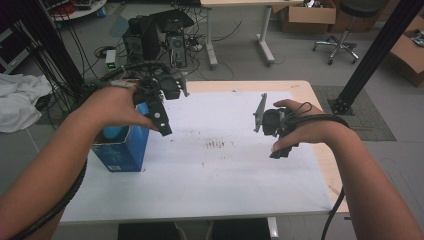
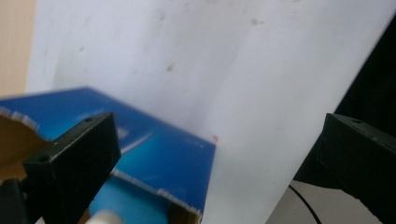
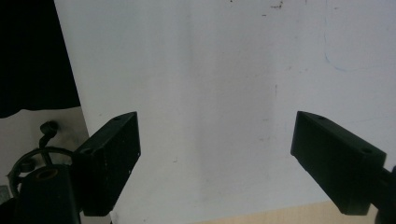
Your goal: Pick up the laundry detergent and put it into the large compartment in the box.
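The left gripper (image 1: 162, 122) hovers wide open over the blue box (image 1: 121, 150), whose contents are blurred; the right gripper (image 3: 215, 158) gapes empty.

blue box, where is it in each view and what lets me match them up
High view: the blue box stands open-topped at the left edge of the white sheet, under the left gripper.
Left gripper view: lower left, behind the near jaw.
Right gripper view: not in it.
Shared landmark: the white sheet, seen in all three views.
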Available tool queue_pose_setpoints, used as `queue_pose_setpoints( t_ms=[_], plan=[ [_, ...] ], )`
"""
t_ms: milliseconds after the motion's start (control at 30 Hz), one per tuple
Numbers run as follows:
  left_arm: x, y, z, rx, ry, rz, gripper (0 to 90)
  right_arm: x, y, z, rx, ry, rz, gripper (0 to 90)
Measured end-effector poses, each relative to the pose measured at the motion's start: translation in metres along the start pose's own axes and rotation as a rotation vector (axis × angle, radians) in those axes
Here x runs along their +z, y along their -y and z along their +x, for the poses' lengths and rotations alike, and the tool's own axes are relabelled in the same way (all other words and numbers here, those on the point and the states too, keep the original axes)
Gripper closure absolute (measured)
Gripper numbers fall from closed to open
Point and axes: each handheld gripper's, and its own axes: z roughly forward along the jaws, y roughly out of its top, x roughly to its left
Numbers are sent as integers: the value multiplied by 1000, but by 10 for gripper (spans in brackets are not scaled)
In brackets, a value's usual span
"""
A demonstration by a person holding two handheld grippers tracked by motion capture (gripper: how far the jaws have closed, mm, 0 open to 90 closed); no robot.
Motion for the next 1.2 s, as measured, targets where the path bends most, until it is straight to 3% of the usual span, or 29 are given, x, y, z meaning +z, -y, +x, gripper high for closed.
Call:
queue_pose_setpoints(
  t_ms=[133, 233, 367, 567, 800, 1200],
  plan=[
    [7, -12, -6, 95, 58, -5, 1, 0, -1, -1, -8, -7, 11, 159],
    [12, -17, -9, 156, 71, -9, 1, 0, -2, -3, -10, -7, 17, 160],
    [16, -21, -13, 201, 85, -14, 1, 0, -3, -6, -9, -7, 23, 160],
    [18, -24, -16, 238, 96, -17, 1, -2, -6, -8, -17, -5, 18, 160],
    [22, -28, -17, 246, 131, -31, 1, 0, -6, -9, -20, -10, 30, 160],
    [25, -28, -18, 253, 131, -38, 1, 4, -11, -12, -30, -10, 29, 160]
  ],
)
